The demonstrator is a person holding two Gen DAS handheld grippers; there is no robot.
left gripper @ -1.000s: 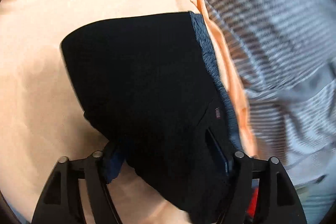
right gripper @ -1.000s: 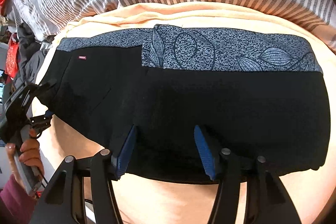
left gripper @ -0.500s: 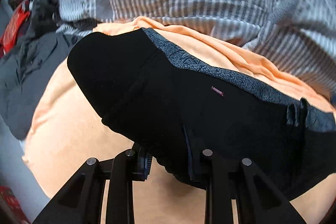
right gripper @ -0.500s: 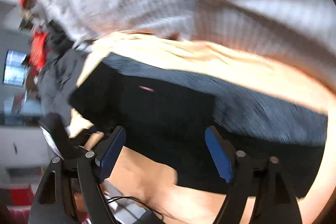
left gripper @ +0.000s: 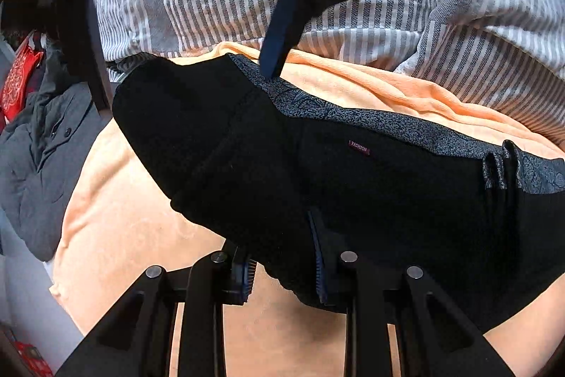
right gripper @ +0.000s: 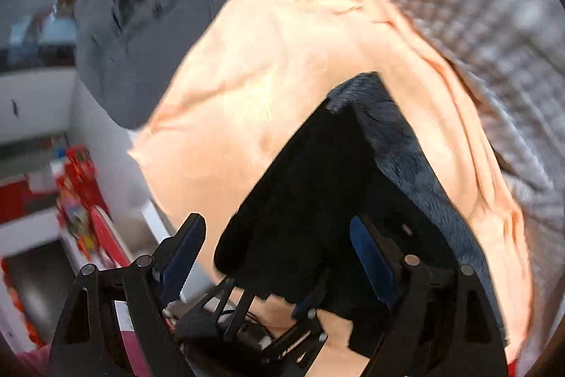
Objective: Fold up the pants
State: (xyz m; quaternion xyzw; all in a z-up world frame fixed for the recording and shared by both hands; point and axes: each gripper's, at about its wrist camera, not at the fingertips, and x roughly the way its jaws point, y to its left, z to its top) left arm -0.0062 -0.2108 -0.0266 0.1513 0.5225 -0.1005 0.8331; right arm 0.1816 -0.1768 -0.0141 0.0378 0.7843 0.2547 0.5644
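Observation:
Black pants [left gripper: 317, 165] with a grey patterned waistband lie folded on an orange blanket [left gripper: 116, 207]. My left gripper [left gripper: 282, 265] is at their near edge, its jaws narrowed around a bunched fold of black cloth. My right gripper shows from the far side in the left wrist view, one blue pad [left gripper: 279, 34] tipped down at the waistband. In the blurred right wrist view the right gripper [right gripper: 275, 257] is open and empty above the pants [right gripper: 317, 200], with the left gripper [right gripper: 261, 317] below it.
A grey-and-white striped duvet [left gripper: 388, 6] lies behind the blanket. A grey jacket [left gripper: 31, 158] is heaped at the left past the blanket's edge. Red items [right gripper: 77, 207] and white furniture stand beside the bed.
My right gripper has swung up and over to the left end of the pants, still open. My left gripper has turned to face the duvet and narrowed on the pants' near edge.

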